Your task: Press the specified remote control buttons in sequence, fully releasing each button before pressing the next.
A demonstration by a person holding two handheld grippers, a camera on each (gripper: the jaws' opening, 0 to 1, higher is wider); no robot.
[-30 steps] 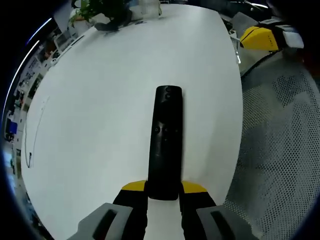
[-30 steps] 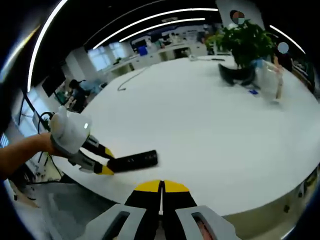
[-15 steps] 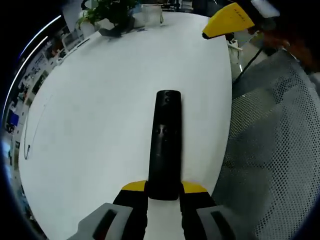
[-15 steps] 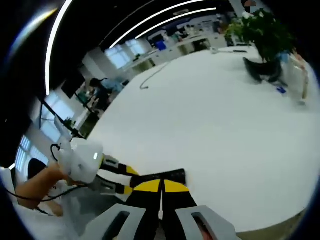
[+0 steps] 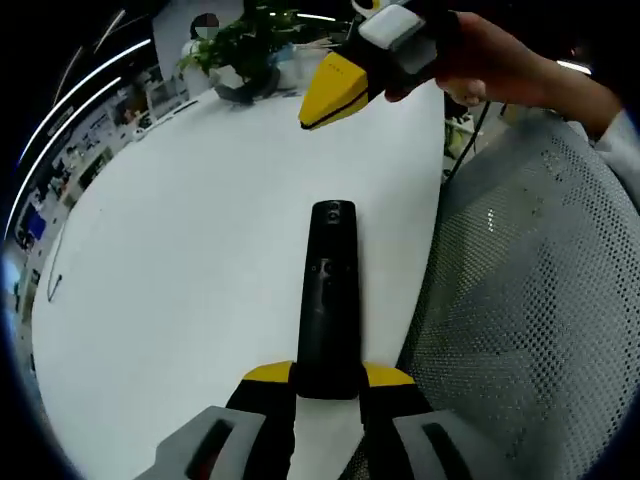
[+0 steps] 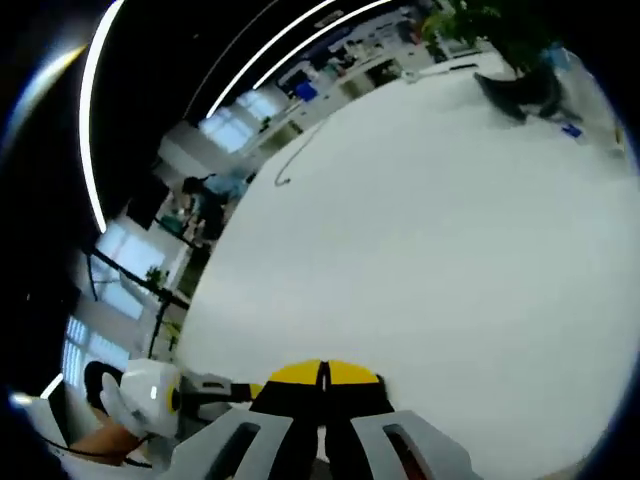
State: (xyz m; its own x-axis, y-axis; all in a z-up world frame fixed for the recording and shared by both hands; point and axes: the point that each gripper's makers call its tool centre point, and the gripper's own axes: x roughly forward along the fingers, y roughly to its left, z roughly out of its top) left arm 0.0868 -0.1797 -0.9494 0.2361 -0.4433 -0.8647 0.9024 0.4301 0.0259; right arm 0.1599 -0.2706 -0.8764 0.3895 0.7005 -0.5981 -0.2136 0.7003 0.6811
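Observation:
A long black remote control (image 5: 327, 295) runs up the middle of the left gripper view, held above the white table (image 5: 180, 250). My left gripper (image 5: 327, 376) is shut on the remote's near end. My right gripper (image 5: 312, 120), yellow-tipped with its jaws together, comes in from the upper right in a person's hand (image 5: 490, 65) and hovers above and beyond the remote's far end. In the right gripper view my right gripper (image 6: 322, 377) is shut with nothing in it, over the table (image 6: 420, 230). The left gripper (image 6: 185, 398) lies at the lower left; the remote is hidden behind the right gripper's jaws.
A potted plant (image 5: 250, 45) in a dark pot stands at the table's far end, plant (image 6: 510, 40). A grey mesh chair (image 5: 530, 320) sits beside the table's right edge. A thin dark cable (image 6: 290, 165) lies on the table far off.
My right gripper has swung in over the table toward the remote's far end. In its own view the remote has slipped behind its jaws. The left gripper keeps its hold.

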